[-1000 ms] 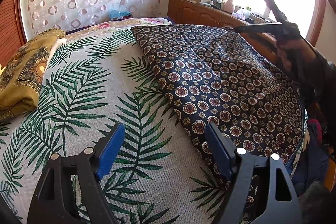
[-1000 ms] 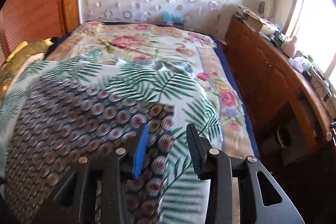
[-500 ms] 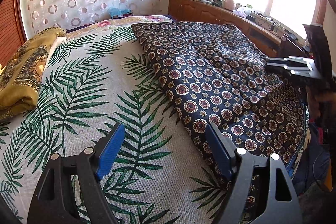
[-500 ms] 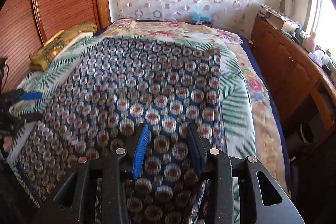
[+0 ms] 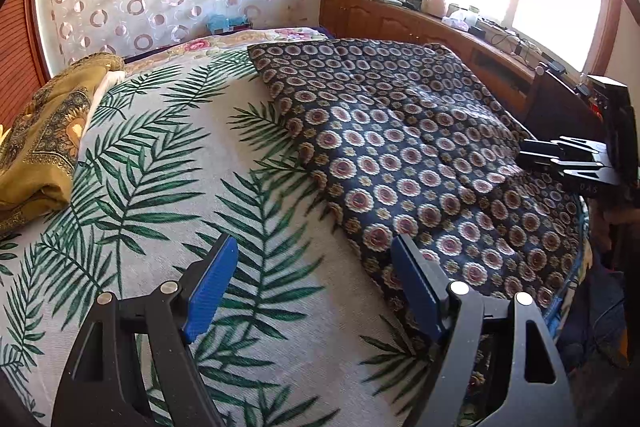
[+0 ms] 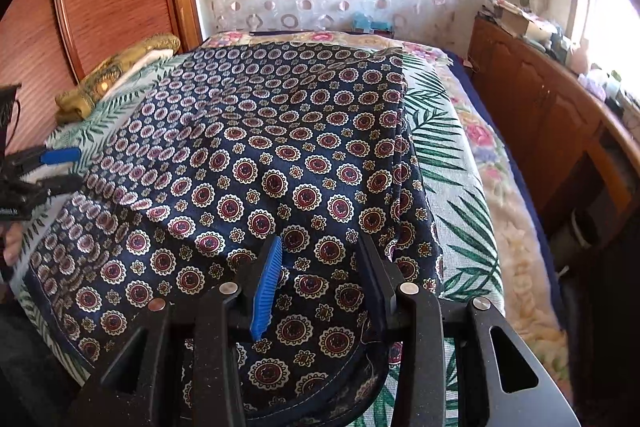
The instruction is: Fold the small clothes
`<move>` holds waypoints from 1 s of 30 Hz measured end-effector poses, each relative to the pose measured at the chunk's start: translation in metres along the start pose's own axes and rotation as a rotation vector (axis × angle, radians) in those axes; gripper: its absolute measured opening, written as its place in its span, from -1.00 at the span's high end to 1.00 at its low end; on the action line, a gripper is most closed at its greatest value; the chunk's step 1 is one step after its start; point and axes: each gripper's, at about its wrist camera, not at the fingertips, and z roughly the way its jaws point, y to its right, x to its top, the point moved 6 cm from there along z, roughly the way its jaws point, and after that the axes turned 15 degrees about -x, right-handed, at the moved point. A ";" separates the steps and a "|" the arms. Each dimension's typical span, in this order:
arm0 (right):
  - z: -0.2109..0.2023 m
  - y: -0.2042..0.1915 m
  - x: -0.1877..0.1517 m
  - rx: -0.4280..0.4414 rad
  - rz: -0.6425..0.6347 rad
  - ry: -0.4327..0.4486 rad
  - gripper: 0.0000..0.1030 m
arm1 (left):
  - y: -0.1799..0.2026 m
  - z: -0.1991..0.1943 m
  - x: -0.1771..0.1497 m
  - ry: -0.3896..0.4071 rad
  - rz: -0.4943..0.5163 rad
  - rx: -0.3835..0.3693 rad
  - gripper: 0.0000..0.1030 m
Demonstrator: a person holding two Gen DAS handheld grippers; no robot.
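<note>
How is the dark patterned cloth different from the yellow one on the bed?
The navy medallion cloth lies spread out flat over much of the palm-leaf bedspread; the gold cloth sits bunched in a heap at the bed's edge. The navy one carries small repeated round medallions, the gold one a larger ornate print. The navy cloth lies nearer both grippers. Both rest on the same bedspread.

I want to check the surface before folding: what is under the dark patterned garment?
The dark patterned garment lies spread on a palm-leaf bedcover, which shows along its sides. The part of the cover beneath it is hidden, so I cannot tell whether anything else lies there.
</note>
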 end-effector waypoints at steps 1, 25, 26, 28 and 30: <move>-0.001 0.001 -0.001 -0.004 -0.001 0.001 0.20 | 0.002 0.000 -0.001 -0.002 0.002 -0.011 -0.55; -0.050 -0.041 -0.017 0.075 -0.074 0.038 0.09 | 0.053 -0.005 0.007 -0.025 0.056 -0.225 0.93; -0.053 -0.044 -0.017 0.081 -0.078 0.042 0.09 | 0.057 -0.009 0.016 -0.003 0.062 -0.229 0.93; -0.059 -0.048 -0.016 0.096 -0.086 0.050 0.08 | 0.061 -0.014 0.032 0.028 0.083 -0.217 0.93; -0.064 -0.053 -0.016 0.110 -0.100 0.060 0.00 | 0.063 -0.014 0.049 0.048 0.090 -0.213 0.93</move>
